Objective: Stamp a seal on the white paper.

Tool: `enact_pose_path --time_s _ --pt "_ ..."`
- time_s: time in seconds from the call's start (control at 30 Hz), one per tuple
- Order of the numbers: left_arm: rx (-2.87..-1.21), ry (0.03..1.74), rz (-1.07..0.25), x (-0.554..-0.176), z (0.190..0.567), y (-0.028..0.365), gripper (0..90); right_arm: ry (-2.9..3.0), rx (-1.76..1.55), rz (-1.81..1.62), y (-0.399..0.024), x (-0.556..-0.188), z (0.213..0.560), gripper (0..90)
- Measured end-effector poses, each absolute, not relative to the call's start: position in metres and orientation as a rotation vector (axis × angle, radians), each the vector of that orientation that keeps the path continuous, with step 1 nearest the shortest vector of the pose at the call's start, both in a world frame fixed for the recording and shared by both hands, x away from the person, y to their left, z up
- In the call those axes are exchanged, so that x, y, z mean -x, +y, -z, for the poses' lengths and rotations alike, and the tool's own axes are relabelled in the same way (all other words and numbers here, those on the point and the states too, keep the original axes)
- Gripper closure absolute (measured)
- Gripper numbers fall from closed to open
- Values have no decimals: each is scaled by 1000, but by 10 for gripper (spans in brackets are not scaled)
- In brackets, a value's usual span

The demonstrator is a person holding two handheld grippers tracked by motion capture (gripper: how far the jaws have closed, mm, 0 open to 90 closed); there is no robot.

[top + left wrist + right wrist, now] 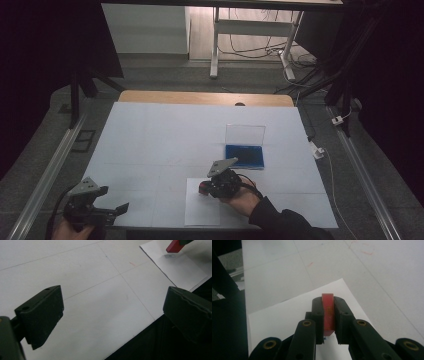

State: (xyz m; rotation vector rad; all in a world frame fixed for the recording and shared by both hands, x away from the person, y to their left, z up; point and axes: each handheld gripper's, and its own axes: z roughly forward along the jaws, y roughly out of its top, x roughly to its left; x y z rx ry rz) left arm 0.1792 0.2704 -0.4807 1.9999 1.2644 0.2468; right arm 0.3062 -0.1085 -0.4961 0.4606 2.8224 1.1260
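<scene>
My right gripper (205,190) is shut on a small red stamp (202,187), and the person's hand holds it low over a white sheet of paper (200,212) near the table's front edge. In the right gripper view the red stamp (328,312) stands upright, pinched between the two black jaws above the sheet (287,315). My left gripper (112,199) hovers at the front left corner, open with nothing between its fingers (42,315). Far off in the left gripper view, the stamp (175,246) hangs over a small bluish mark (170,256) on the paper (182,270).
A blue ink pad (245,156) with its clear lid (244,134) standing up lies behind and to the right of the sheet. The white table cover (165,135) ends at a wooden strip (200,97) at the back. Metal rails (55,160) run along both sides.
</scene>
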Motion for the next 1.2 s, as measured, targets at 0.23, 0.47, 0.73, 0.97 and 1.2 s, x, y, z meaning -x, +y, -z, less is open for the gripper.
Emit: enact_pose_path --time_s 0.23,0.47,0.73,0.97,1.2 --pt "-2002 1264 -249 -179 481 270 37 2818 -484 -1156 -113 -307 492 803" --pt "-2004 1262 -251 -179 481 270 38 2817 -475 -1164 -114 -307 488 803" --pt "-2006 1262 -252 -179 481 269 39 2811 -491 -1184 -119 -308 482 803" --pt "-2007 1261 -252 -179 481 269 39 2782 -516 -1211 -127 -311 477 803" --pt "-2007 1260 -253 -179 481 269 40 2765 -543 -1223 -133 -315 474 804"
